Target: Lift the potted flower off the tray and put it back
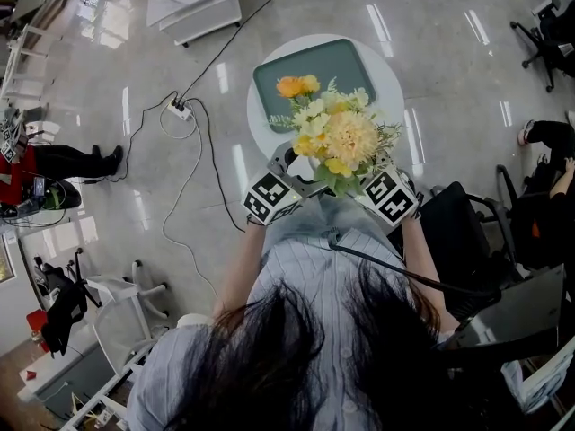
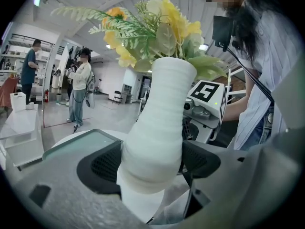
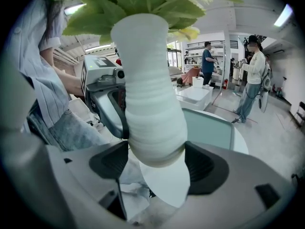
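The potted flower is a white ribbed vase (image 2: 157,137) (image 3: 152,113) holding yellow and orange blooms (image 1: 337,133). It hangs in the air over the table's near edge, close to the person's body. My left gripper (image 2: 152,163) (image 1: 301,171) is shut on its lower body from one side. From the opposite side my right gripper (image 3: 157,163) (image 1: 359,180) is shut on it too. The grey-green tray (image 1: 314,65) (image 2: 81,142) (image 3: 209,125) lies bare on the round white table (image 1: 386,70) beyond the vase. In the head view the blooms hide most of the vase.
A power strip (image 1: 180,109) with cables lies on the floor to the left. Dark chairs (image 1: 467,232) stand at the right, close to the person. A white platform (image 1: 193,3) sits at the far left. People (image 2: 78,87) (image 3: 250,75) stand in the background.
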The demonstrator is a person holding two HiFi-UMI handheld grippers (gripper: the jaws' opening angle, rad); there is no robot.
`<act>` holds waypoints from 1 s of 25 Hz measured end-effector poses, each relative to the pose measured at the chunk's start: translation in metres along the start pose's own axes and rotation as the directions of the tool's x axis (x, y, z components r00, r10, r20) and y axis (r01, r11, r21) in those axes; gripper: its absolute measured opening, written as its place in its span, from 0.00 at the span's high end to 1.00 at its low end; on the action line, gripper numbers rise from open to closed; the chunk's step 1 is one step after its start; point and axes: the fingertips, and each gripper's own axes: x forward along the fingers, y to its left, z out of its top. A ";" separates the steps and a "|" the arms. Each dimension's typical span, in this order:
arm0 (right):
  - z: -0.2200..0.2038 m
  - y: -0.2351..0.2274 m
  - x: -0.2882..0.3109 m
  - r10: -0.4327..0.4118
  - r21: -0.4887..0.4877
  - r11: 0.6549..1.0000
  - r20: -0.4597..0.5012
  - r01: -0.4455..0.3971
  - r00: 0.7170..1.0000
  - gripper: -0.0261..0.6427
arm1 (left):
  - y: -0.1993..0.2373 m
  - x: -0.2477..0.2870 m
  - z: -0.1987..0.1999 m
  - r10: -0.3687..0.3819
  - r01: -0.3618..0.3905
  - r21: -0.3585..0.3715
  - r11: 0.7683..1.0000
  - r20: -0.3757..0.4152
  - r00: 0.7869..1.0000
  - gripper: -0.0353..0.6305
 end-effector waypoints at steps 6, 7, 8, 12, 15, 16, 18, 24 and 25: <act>0.018 -0.012 0.016 0.019 -0.029 0.999 -0.012 -0.019 1.000 0.43 | 0.026 -0.008 0.004 0.027 -0.027 -0.020 0.999 0.007 1.000 0.36; 0.023 -0.014 0.019 0.020 -0.036 0.999 -0.015 -0.020 1.000 0.43 | 0.031 -0.010 0.005 0.030 -0.030 -0.025 0.999 0.010 0.999 0.36; 0.027 -0.015 0.021 0.021 -0.043 0.999 -0.017 -0.022 1.000 0.43 | 0.036 -0.012 0.006 0.033 -0.033 -0.030 0.999 0.012 0.999 0.36; 0.047 -0.025 0.032 0.024 -0.080 0.996 -0.027 -0.026 0.999 0.43 | 0.056 -0.021 0.013 0.051 -0.050 -0.036 0.998 0.020 0.999 0.36; 0.055 -0.031 0.044 0.032 -0.070 0.997 -0.031 -0.034 0.999 0.43 | 0.071 -0.024 0.013 0.056 -0.055 -0.033 0.998 0.012 0.998 0.36; 0.056 -0.033 0.047 0.032 -0.070 0.997 -0.032 -0.034 0.999 0.43 | 0.076 -0.025 0.012 0.056 -0.055 -0.032 0.998 0.009 0.998 0.36; 0.061 -0.038 0.055 0.030 -0.076 0.997 -0.034 -0.033 0.999 0.43 | 0.086 -0.026 0.011 0.057 -0.056 -0.031 0.998 0.007 0.998 0.36; 0.087 -0.060 0.091 0.029 -0.094 0.995 -0.048 -0.033 0.998 0.43 | 0.134 -0.034 0.009 0.063 -0.062 -0.041 0.997 0.009 0.998 0.36; 0.090 -0.062 0.093 0.027 -0.101 0.994 -0.052 -0.032 0.998 0.43 | 0.139 -0.036 0.009 0.062 -0.062 -0.043 0.997 0.009 0.998 0.37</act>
